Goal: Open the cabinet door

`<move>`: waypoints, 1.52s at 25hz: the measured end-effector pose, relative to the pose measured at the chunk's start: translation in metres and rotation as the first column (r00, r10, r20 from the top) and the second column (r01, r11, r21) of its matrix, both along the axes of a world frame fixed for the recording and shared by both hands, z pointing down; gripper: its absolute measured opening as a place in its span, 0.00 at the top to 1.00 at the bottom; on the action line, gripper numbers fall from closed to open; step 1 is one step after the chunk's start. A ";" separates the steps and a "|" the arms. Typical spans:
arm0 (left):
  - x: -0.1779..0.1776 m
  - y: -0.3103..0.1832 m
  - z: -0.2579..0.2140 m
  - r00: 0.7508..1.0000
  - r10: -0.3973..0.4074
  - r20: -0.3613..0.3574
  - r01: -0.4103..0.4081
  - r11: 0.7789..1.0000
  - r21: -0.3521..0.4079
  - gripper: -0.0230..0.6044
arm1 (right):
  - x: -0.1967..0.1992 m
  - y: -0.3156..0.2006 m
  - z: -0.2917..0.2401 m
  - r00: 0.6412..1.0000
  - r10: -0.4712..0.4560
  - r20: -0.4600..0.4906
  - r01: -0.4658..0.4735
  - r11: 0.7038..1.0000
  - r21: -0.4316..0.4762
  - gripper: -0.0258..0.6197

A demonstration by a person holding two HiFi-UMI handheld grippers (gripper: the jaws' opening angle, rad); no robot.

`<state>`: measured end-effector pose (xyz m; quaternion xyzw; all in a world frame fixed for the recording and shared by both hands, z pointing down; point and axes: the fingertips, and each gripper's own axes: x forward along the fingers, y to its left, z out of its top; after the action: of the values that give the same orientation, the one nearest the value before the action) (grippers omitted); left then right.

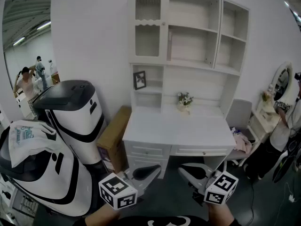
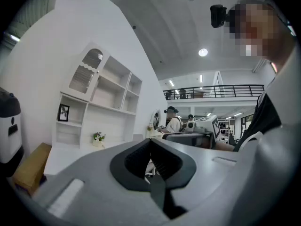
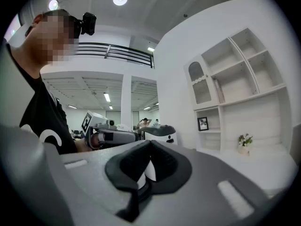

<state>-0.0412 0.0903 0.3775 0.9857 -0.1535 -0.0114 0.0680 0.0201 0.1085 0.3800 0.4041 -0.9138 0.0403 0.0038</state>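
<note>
Left hand-held gripper (image 1: 153, 171) and right hand-held gripper (image 1: 184, 172), closed and empty, hover before the counter (image 1: 178, 128); reaching the cabinet door (image 1: 147, 27) seems next.

Left tongs (image 2: 151, 141), jaws together with nothing between them. Beyond: arched cabinet door (image 2: 86, 74), shut; framed picture (image 2: 63, 112) on a shelf; flowers (image 2: 98, 137) on the tabletop (image 2: 68, 155).
</note>
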 end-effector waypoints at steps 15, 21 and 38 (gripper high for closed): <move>-0.031 -0.014 0.015 1.000 -0.029 0.000 0.029 0.999 -0.017 0.95 | -0.007 -0.008 0.017 0.997 0.078 0.006 -0.077 0.996 -0.043 0.96; -0.013 -0.040 0.019 0.999 -0.040 0.020 0.040 0.999 -0.014 0.95 | 0.011 -0.035 0.022 0.997 0.074 0.020 -0.073 0.996 -0.053 0.96; 0.145 -0.279 0.002 0.995 -0.092 0.024 0.092 0.995 0.024 0.95 | 0.167 -0.279 -0.005 1.000 0.003 0.023 -0.003 1.000 0.007 0.96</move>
<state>0.1040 -0.1887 0.3794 0.9784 -0.1995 -0.0040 0.0543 0.1867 -0.1701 0.3749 0.4048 -0.9134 0.0419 -0.0083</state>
